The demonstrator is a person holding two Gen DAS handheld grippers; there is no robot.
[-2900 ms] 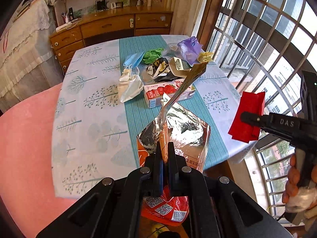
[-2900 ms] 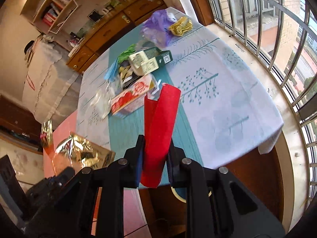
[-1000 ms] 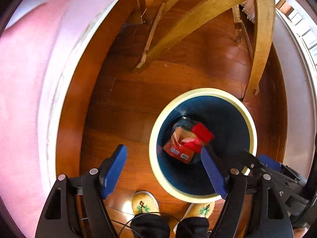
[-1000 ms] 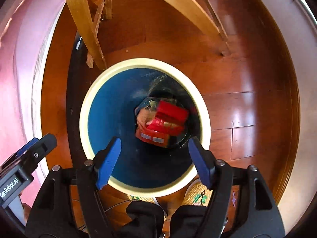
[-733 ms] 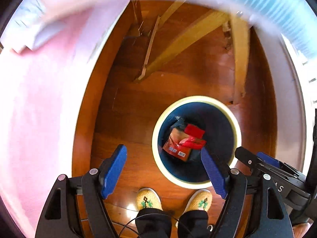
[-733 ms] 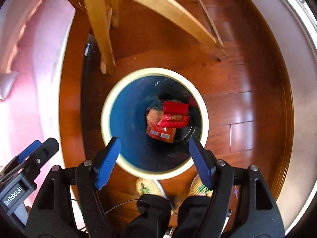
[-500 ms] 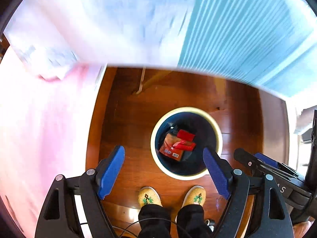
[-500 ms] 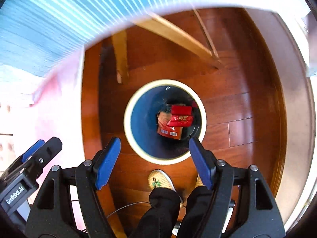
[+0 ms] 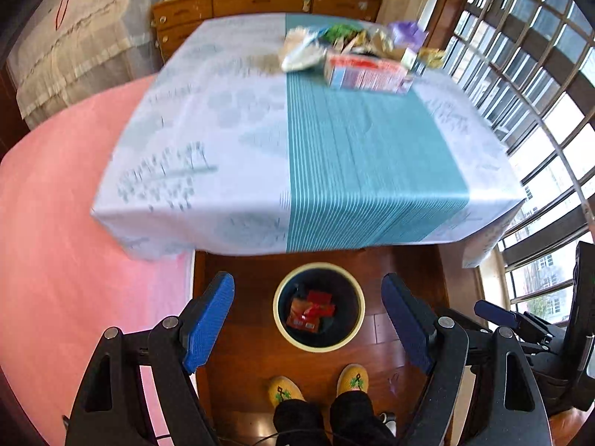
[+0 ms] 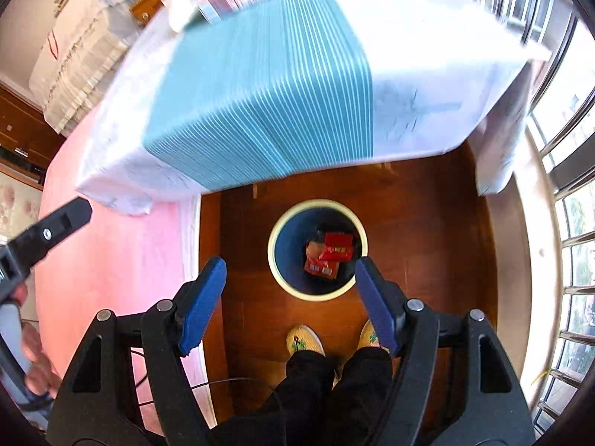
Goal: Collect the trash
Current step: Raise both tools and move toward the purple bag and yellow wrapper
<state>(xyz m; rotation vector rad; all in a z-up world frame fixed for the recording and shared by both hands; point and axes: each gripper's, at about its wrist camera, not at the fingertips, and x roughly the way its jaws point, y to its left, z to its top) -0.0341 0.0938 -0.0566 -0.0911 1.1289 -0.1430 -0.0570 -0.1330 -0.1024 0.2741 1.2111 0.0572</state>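
Both grippers emptied and lifted clear of the bin

The left gripper (image 9: 308, 314) and right gripper (image 10: 290, 297) had risen with jaws spread and nothing between them; the red packet and foil snack bag (image 9: 310, 312) now lay in the round cream-rimmed blue bin (image 9: 355, 330) far below the jaws, while the remaining heap of wrappers and cartons (image 9: 357, 55) waited well ahead on the blue-striped tablecloth (image 9: 364, 156).

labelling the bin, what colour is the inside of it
Dark blue inside the bin, with a cream rim; the right wrist view shows it best.
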